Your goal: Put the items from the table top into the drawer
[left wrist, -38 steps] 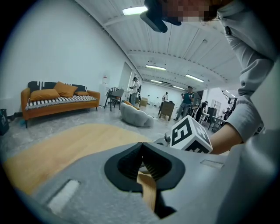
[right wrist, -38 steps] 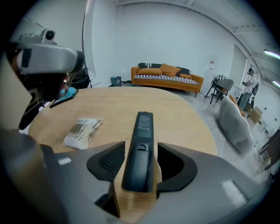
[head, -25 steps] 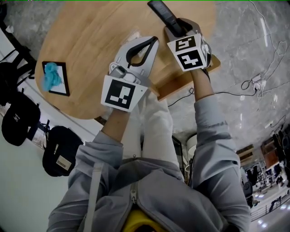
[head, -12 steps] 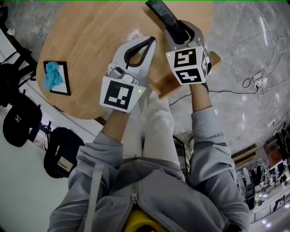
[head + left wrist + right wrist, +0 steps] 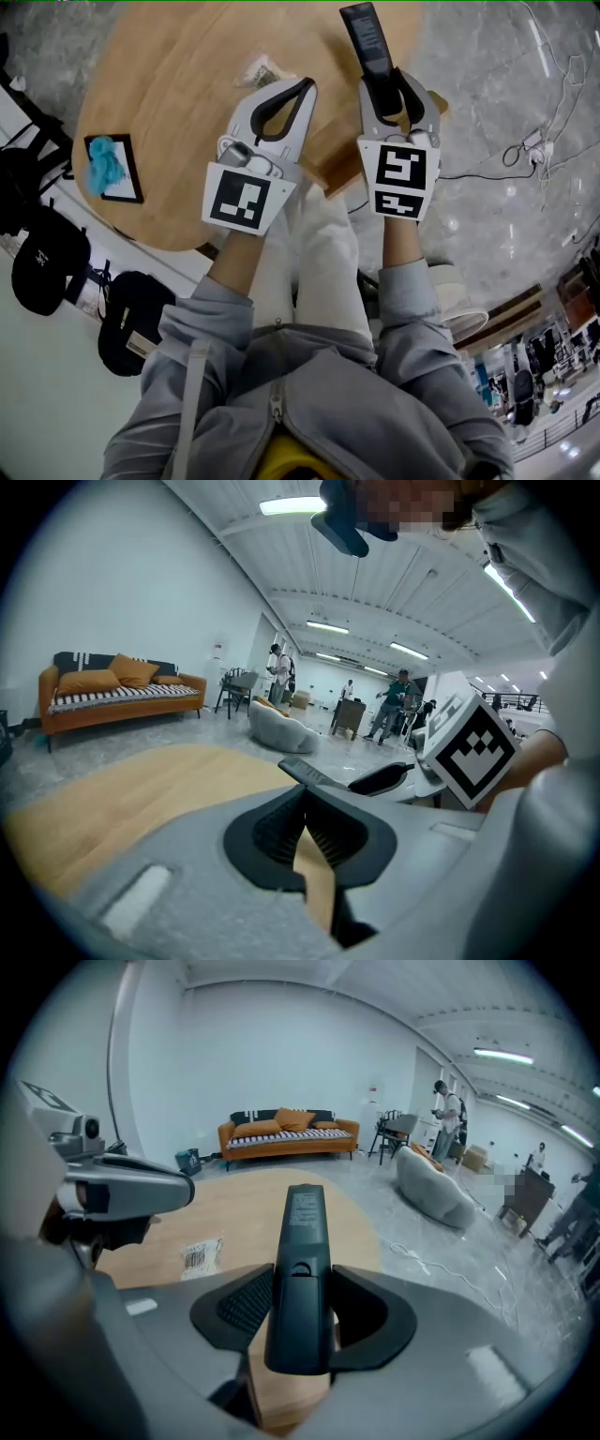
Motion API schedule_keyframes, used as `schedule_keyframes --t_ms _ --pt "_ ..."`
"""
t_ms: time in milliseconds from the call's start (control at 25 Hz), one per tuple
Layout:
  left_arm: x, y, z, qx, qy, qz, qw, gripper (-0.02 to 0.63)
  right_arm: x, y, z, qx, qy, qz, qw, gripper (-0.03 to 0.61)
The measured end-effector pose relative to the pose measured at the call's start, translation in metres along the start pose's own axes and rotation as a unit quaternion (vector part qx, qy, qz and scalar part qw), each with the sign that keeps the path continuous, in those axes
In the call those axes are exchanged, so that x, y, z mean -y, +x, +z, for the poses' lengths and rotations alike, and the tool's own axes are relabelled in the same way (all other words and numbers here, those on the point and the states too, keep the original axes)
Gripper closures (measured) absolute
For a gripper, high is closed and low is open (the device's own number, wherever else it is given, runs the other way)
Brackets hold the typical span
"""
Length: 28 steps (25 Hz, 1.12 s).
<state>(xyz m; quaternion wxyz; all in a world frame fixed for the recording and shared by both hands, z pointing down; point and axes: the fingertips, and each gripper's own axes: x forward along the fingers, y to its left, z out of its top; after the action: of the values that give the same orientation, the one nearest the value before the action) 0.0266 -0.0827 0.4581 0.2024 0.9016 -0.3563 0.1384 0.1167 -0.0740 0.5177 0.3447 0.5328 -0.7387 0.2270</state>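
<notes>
Head view: your right gripper [image 5: 388,90] is clamped on the remote [image 5: 364,34], whose far end reaches the frame's top edge. The drawer [image 5: 328,161] is mostly hidden behind the grippers.
Left gripper view: the left gripper [image 5: 304,803] has its jaws together, nothing between them, over the round wooden table [image 5: 131,780].
Right gripper view: the remote is held above the table, a packet [image 5: 201,1254] lies to its left, and a sofa [image 5: 286,1133] stands far off.

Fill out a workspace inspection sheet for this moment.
Surface: round wooden table.
Job's things: remote held over the table's edge; packet on the table; drawer open.
Clutter: black tray with a teal thing, at the table's left edge.
Grippers: left gripper shut, empty; right gripper shut on the remote.
Cables: white cables loose on the floor, right.
Surroundings: bags on the floor, left; sofa and people beyond.
</notes>
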Motion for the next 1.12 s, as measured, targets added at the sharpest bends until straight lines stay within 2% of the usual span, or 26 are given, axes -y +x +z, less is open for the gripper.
schedule_keyframes --t_ms 280,520,720,880,1120 --pt "0.019 0.006 -0.006 -0.008 0.009 -0.019 0.9997 0.611 0.025 -0.025 -0.039 -0.013 0.086 -0.060 0.994 0.391" --pt "0.029 0.007 -0.013 -0.015 0.011 -0.028 0.9995 0.611 0.039 -0.033 -0.085 -0.030 0.195 -0.102 0.975 0.391" --pt "0.029 0.007 -0.019 -0.023 0.012 -0.027 0.9993 0.611 0.037 -0.034 -0.130 -0.058 0.296 -0.132 0.944 0.391" --pt "0.028 0.006 -0.022 -0.027 0.013 -0.026 0.9992 0.611 0.023 -0.031 -0.164 -0.083 0.356 -0.138 0.921 0.391" --pt "0.025 0.005 -0.030 -0.036 0.013 -0.024 0.9990 0.611 0.000 -0.014 -0.213 -0.128 0.447 -0.142 0.874 0.391"
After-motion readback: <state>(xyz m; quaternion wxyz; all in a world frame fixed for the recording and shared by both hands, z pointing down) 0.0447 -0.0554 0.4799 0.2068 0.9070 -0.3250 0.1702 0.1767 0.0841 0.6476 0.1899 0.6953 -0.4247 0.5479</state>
